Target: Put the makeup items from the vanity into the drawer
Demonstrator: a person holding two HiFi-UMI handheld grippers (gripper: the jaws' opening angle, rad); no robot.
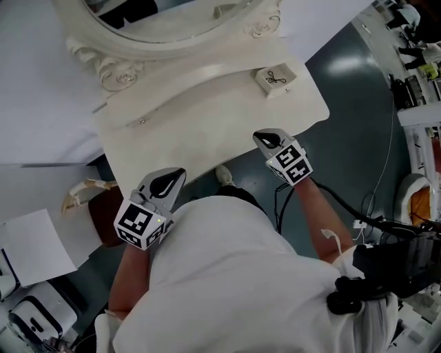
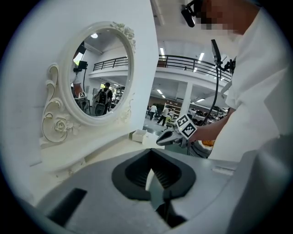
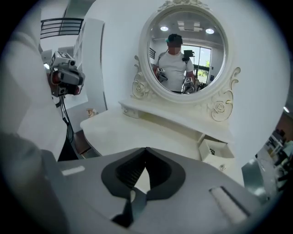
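Observation:
The white vanity top (image 1: 207, 117) lies bare in front of me, with no loose makeup items showing on it. At its back right a small white drawer (image 1: 275, 78) stands open with a small dark item inside; the same drawer (image 3: 215, 150) shows in the right gripper view. My left gripper (image 1: 172, 180) hovers at the vanity's near left edge, jaws together and holding nothing. Over the near right edge, short of the drawer, my right gripper (image 1: 270, 139) is also shut and holds nothing. Each gripper's own view shows its tips (image 2: 150, 153) (image 3: 146, 150) meeting.
An oval mirror (image 1: 172, 21) in a carved white frame rises behind the vanity top. A brown stool (image 1: 103, 214) and a white sheet (image 1: 34, 248) sit lower left. Cables and black equipment (image 1: 386, 269) crowd the floor at right.

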